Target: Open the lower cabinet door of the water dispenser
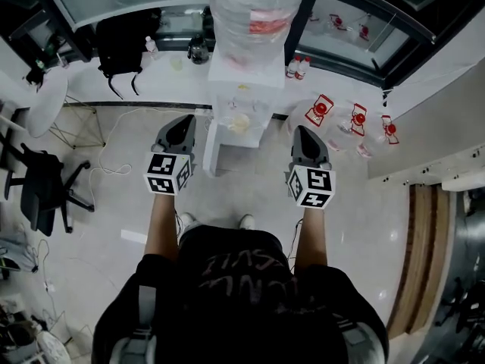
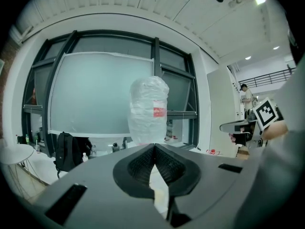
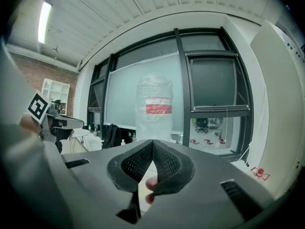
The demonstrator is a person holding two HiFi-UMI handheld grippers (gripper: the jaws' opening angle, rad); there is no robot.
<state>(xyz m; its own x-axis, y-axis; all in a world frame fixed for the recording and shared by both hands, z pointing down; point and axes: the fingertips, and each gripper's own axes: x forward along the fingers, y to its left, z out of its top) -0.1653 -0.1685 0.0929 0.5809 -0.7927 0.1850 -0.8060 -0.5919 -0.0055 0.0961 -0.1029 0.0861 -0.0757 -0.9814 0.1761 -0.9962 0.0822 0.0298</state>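
The white water dispenser [image 1: 233, 120] stands against the window ledge, with a plastic-wrapped bottle [image 1: 254, 10] on top. Its lower cabinet door is too foreshortened in the head view to make out, and my own jaws hide it in both gripper views. My left gripper [image 1: 180, 125] hovers in front of the dispenser's left side, clear of it. My right gripper [image 1: 305, 136] is held off its right side. Both point toward the wrapped bottle [image 2: 148, 111] [image 3: 155, 109]. The left gripper [image 2: 154, 146] and the right gripper [image 3: 152, 141] have their pads pressed together with nothing between them.
A black backpack [image 1: 121, 44] and small bottles [image 1: 298, 67] sit on the white ledge. Water jugs with red labels [image 1: 352, 121] lie on the floor right of the dispenser. A black office chair [image 1: 42, 192] and a loose cable [image 1: 114, 165] are at the left.
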